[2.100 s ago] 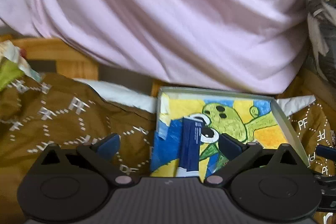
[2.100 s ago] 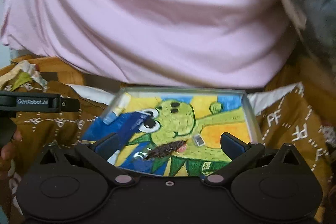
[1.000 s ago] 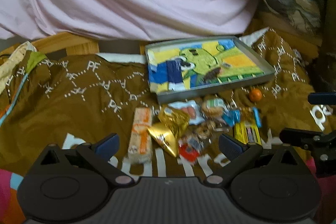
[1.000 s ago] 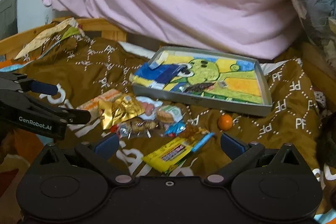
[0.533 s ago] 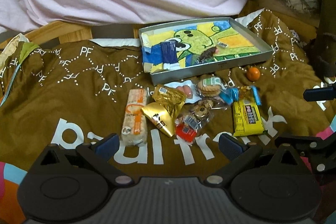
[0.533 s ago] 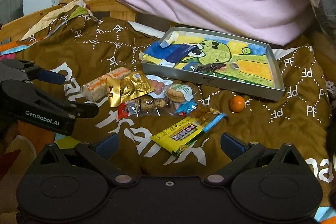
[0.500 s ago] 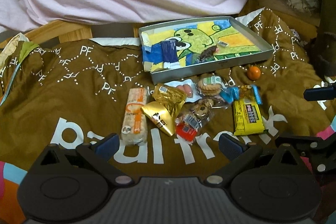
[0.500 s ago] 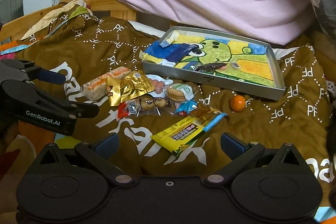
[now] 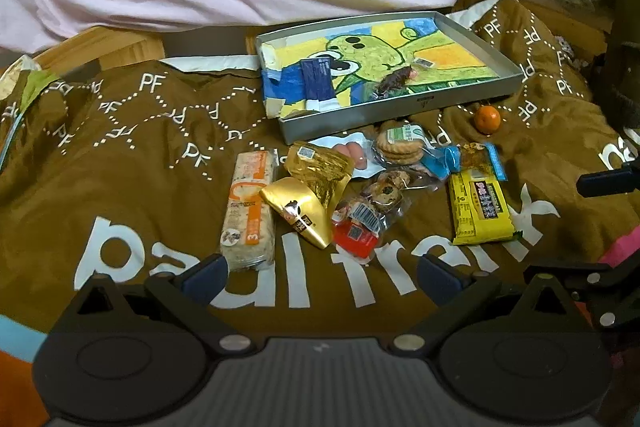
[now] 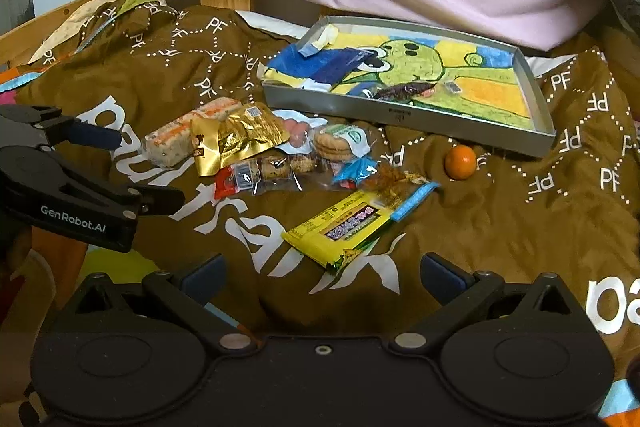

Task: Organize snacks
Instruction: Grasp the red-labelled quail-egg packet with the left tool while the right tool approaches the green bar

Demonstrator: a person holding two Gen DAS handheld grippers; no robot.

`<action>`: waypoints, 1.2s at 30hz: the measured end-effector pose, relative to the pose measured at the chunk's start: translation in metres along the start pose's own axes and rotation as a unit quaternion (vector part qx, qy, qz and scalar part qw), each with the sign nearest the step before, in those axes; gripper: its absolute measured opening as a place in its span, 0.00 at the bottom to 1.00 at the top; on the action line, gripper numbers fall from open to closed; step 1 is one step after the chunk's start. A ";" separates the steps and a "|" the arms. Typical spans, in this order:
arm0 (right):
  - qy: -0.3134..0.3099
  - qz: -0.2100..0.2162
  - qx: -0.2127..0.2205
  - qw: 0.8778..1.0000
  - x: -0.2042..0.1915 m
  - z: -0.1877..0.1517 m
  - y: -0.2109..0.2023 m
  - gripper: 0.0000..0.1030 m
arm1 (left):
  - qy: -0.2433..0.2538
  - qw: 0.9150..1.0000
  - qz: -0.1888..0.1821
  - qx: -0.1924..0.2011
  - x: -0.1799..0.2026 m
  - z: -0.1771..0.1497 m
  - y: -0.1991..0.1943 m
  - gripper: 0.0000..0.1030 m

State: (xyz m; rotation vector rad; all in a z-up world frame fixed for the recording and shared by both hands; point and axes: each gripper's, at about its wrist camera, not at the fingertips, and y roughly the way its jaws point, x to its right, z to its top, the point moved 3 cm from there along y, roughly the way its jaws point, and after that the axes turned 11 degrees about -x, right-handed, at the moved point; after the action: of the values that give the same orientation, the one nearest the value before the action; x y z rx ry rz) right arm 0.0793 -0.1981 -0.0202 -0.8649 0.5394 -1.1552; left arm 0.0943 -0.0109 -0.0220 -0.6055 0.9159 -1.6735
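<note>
Brown blanket printed "PF" holds our snacks just before the tray; our left gripper, marked "GenRobot.AI", and right gripper gape empty.

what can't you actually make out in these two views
- Pink-and-white packet: mostly covered by the gold packet and biscuit pack in both views.
- Yellow bar: label print too small to read.
- Small grey item in the tray: too small to identify.
- Right gripper in the left wrist view: cut off by the frame edge.
</note>
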 end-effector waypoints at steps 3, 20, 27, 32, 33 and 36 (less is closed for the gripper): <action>-0.001 0.010 -0.010 1.000 0.002 0.002 0.007 0.99 | 0.031 1.000 -0.005 0.003 0.000 0.005 0.004 0.99; -0.032 0.135 -0.028 0.990 0.029 0.023 0.048 0.94 | 0.163 0.984 -0.076 0.005 0.010 0.045 0.046 0.99; -0.013 0.169 -0.057 0.984 0.045 0.032 0.062 0.87 | 0.153 0.983 -0.101 -0.008 0.012 0.058 0.064 0.85; 0.029 0.197 -0.074 0.977 0.059 0.036 0.072 0.86 | 0.158 0.979 -0.125 -0.010 0.015 0.067 0.070 0.74; 0.038 0.202 -0.077 0.976 0.062 0.037 0.073 0.86 | 0.161 0.978 -0.130 -0.013 0.016 0.068 0.072 0.73; 0.052 0.209 -0.085 0.973 0.068 0.040 0.077 0.82 | 0.175 0.974 -0.139 -0.028 0.019 0.067 0.079 0.64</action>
State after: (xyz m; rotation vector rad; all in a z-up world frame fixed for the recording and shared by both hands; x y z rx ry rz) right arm 0.1754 -0.2388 -0.0557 -0.7911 0.8718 -0.7767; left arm 0.1851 -0.0570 -0.0491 -0.5005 1.1759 -2.0543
